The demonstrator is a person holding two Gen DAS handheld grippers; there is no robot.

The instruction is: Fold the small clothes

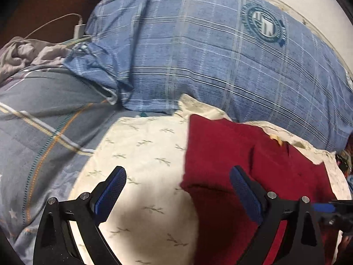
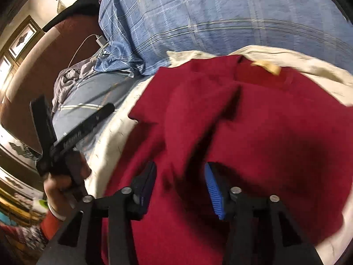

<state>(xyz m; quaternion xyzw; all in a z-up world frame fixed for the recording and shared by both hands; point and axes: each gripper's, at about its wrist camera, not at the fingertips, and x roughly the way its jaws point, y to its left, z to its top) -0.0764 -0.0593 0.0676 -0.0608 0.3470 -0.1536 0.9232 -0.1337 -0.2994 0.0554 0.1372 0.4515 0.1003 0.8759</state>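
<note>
A dark red garment (image 1: 238,154) with a tan neck label (image 2: 267,66) lies on a cream leaf-print sheet (image 1: 141,154) on the bed. My left gripper (image 1: 178,176) is open and empty, its jaws astride the garment's left edge, above the sheet. My right gripper (image 2: 179,172) is open and empty, hovering over the middle of the red garment (image 2: 264,121), which has a fold ridge running up its centre. The left gripper also shows in the right wrist view (image 2: 72,114), open, at the left of the garment.
A blue plaid pillow (image 1: 209,55) lies just behind the garment. A blue-grey striped blanket (image 1: 44,121) covers the left. A white charger and cable (image 1: 78,29) and crumpled grey cloth (image 1: 24,53) sit at the far left by a brown headboard (image 2: 44,66).
</note>
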